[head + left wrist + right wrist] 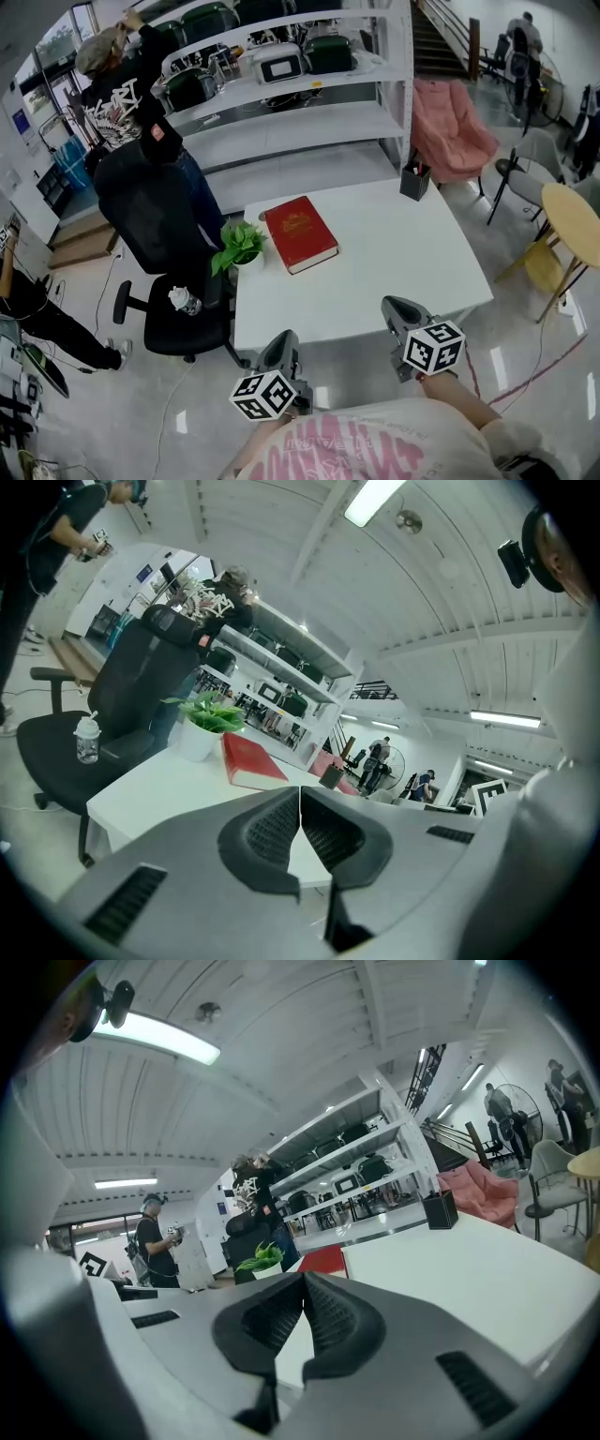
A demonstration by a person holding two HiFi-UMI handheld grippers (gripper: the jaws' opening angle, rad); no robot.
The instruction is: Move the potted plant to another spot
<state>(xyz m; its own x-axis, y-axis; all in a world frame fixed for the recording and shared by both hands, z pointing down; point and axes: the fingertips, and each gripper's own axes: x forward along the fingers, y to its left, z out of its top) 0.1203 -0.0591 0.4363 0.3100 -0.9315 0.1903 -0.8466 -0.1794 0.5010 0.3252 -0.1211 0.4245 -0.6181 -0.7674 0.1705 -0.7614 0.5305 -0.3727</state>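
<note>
We hold the left claw (280, 342) and right claw (397, 307) side by side at the near edge of the white counter (403, 253), both pointing almost level across it, each with jaws pressed together on nothing. Farther on, the potted plant (240, 246) stands at the counter's left edge, just beside a red book (300, 232); a black office chair (150, 211) sits alongside.

The wearer's cream top (375, 448) carries pink lettering; the grey left gripper (284, 337) and right gripper (394, 306) each bear a black-and-white marker cube (264, 394).
</note>
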